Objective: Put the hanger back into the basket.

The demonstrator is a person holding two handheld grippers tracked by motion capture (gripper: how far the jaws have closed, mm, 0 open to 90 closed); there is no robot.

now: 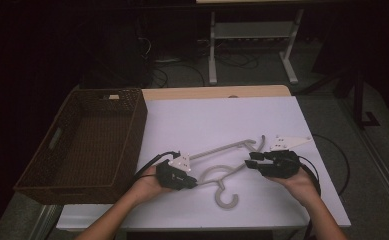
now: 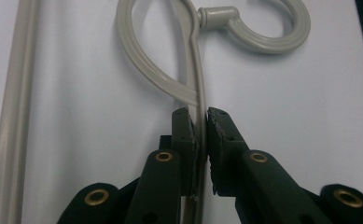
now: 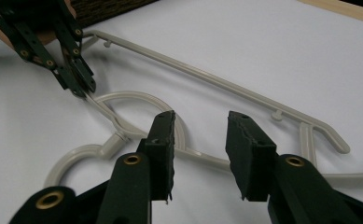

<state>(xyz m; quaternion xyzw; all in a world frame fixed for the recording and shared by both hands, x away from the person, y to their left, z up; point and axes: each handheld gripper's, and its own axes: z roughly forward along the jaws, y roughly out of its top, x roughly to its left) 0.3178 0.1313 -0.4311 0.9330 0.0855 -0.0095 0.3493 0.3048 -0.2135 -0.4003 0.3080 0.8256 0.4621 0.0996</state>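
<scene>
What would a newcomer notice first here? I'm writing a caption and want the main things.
A beige plastic hanger lies flat on the white table, near its front edge. The left gripper is clamped on one thin arm of the hanger, while the right gripper stands open over the other arm without pressing on it. A dark woven basket sits at the table's left side.

Hanger (image 1: 221, 170): smooth beige plastic, faint sheen; basket (image 1: 89, 145): rough brown woven wicker; table (image 1: 222, 120): matt white sheet over wood edge; gripper pads (image 3: 163, 140): rough black rubber.
</scene>
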